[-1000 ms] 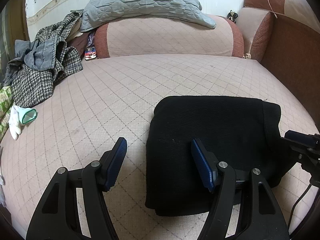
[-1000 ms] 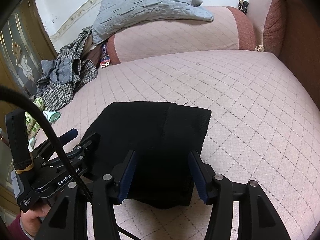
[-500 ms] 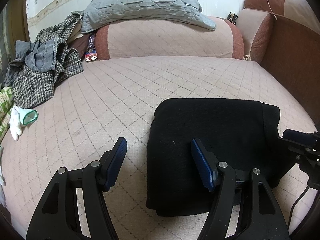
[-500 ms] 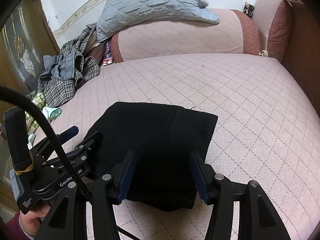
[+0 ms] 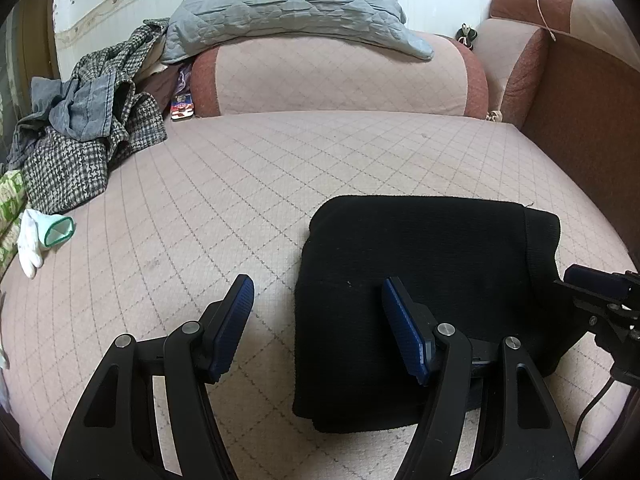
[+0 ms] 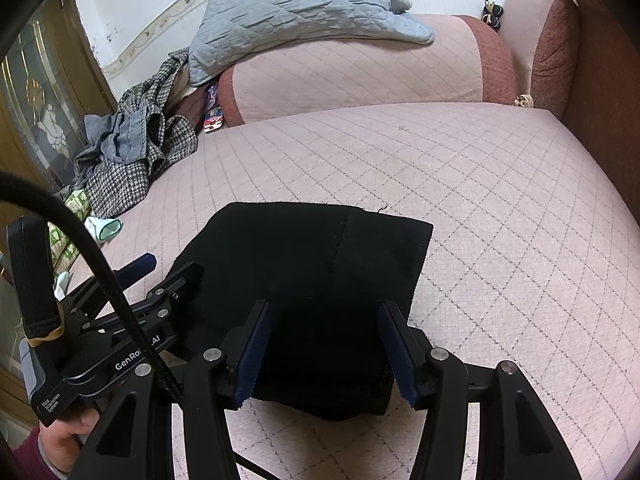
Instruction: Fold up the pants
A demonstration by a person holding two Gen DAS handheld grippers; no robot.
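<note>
The black pants (image 5: 424,300) are seen folded into a compact rectangular bundle, lying flat on the pink quilted sofa seat (image 5: 240,184) near its front edge. The left gripper (image 5: 316,320) is held above the seat at the bundle's left edge; its fingers (image 5: 236,320) are spread, one blue pad over bare quilting and the other over the black cloth, with nothing pinched between them. The right gripper (image 6: 326,350) is held over the near part of the bundle; its fingers (image 6: 396,356) are likewise spread, the cloth visible below the gap, and no pad is seen pressing on it. Whether the fingertips touch the fabric cannot be told. In the right wrist view the left gripper (image 6: 148,276) is seen just beside the bundle's left side, gripped by a hand (image 6: 60,444) with a dark red sleeve cuff. At the back a grey quilted blanket (image 5: 292,4) is draped over the backrest cushion (image 5: 340,80). At the left end of the seat a heap of clothes is noted: a houndstooth garment (image 5: 72,164) with a grey-blue piece (image 5: 84,112) on top. A white sock with a green cuff (image 5: 40,236) lies near it, well apart from the pants.
</note>
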